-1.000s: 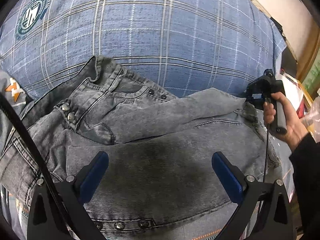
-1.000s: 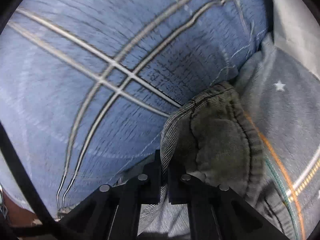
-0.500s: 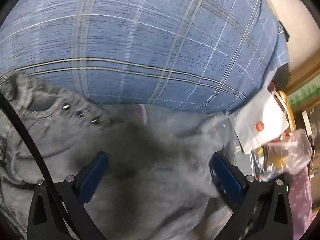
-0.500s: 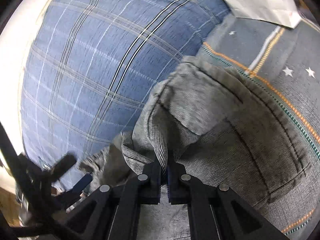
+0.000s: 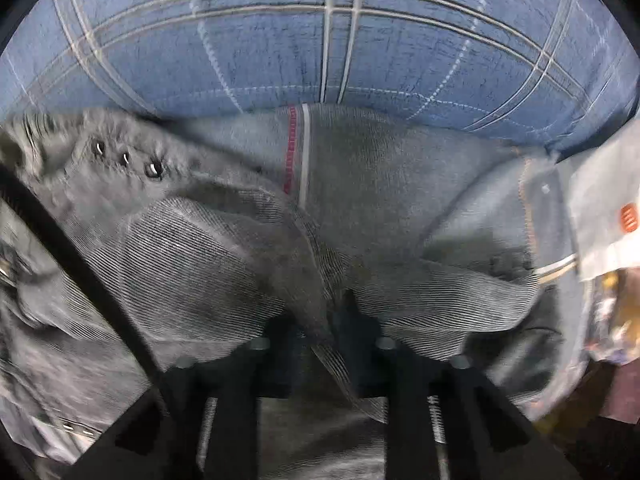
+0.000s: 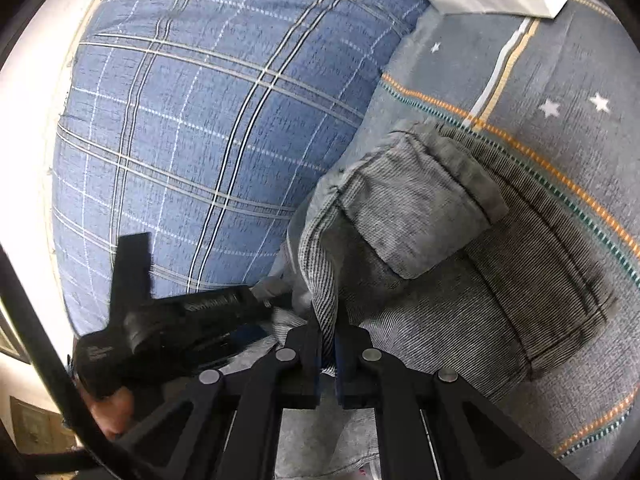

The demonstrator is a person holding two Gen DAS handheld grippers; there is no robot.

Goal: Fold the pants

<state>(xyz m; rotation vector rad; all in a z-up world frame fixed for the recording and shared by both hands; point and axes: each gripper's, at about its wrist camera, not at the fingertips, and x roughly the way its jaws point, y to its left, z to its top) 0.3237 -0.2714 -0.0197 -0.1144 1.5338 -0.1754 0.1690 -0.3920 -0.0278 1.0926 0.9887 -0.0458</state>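
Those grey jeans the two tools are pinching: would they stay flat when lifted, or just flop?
Probably flop: the grey jeans already drape in soft folds around the left gripper. Likely fairly heavy, being thick ribbed denim with a stitched pocket. Unlikely to slip, with the right gripper shut on an edge.

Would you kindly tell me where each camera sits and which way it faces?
Left wrist: on the left claw, looking along its fingers, shut on the grey pants, toward the blue plaid bedding.
Right wrist: on the right claw, shut on the pants; the left claw is at lower left.
Shared: pants, plaid bedding.
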